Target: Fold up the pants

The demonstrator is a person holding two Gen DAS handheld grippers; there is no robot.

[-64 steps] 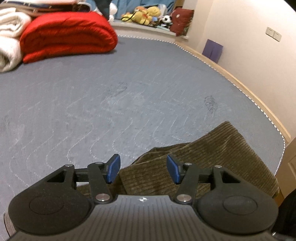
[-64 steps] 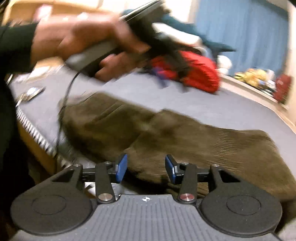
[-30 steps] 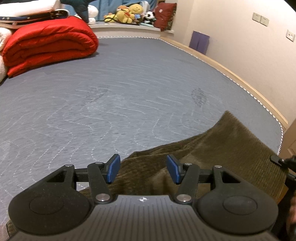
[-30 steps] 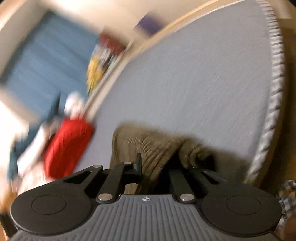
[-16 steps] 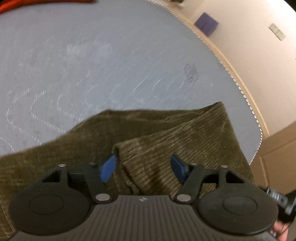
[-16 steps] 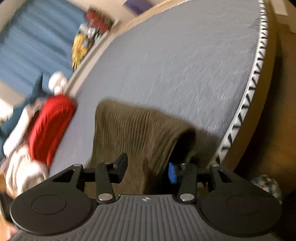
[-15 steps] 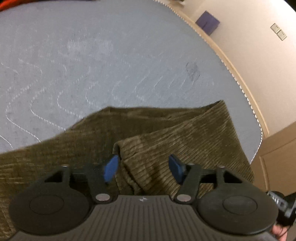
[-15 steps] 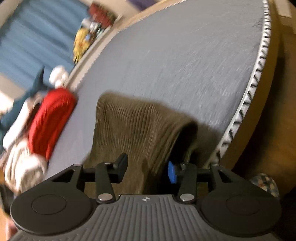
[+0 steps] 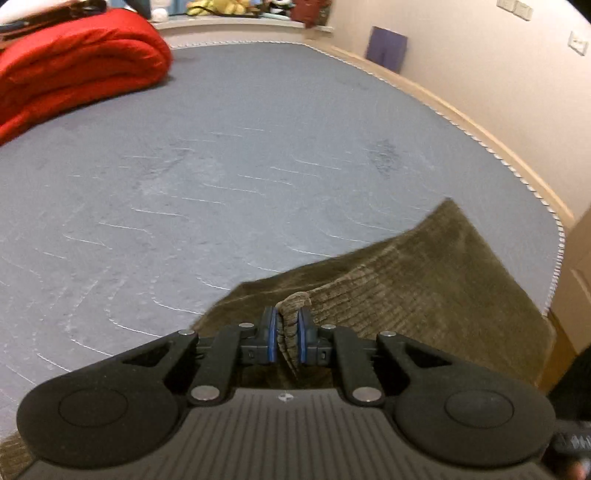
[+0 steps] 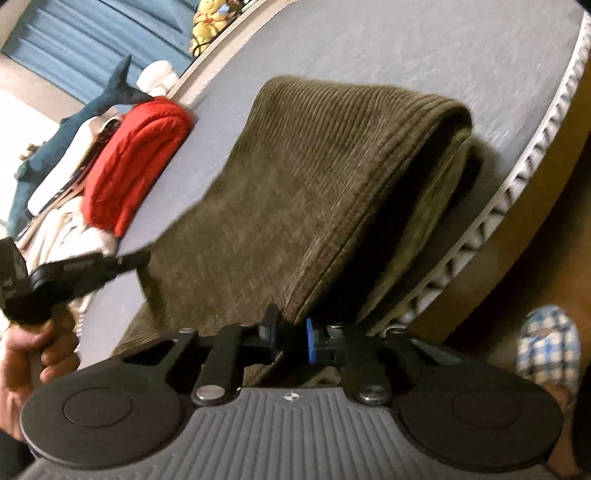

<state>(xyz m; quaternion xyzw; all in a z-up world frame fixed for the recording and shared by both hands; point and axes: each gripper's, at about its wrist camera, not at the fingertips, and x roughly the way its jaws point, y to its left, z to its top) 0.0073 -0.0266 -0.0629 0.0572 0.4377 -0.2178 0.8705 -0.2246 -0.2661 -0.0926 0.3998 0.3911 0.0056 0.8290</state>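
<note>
Big grey mattress (image 9: 221, 166) with wavy white stitching, filling most of the left wrist view. Red folded blanket (image 9: 74, 70) at the upper left, on the mattress. Row of soft toys (image 9: 221, 7) on a ledge along the top edge. Cream wall (image 9: 480, 74) at the upper right, with a purple square (image 9: 388, 48) leaning low against it and white switches (image 9: 515, 9) higher up. Wooden bed frame (image 9: 480, 129) along the mattress edge. Blue curtain (image 10: 92, 22) at the upper left of the right wrist view. Warm, dim light.
</note>
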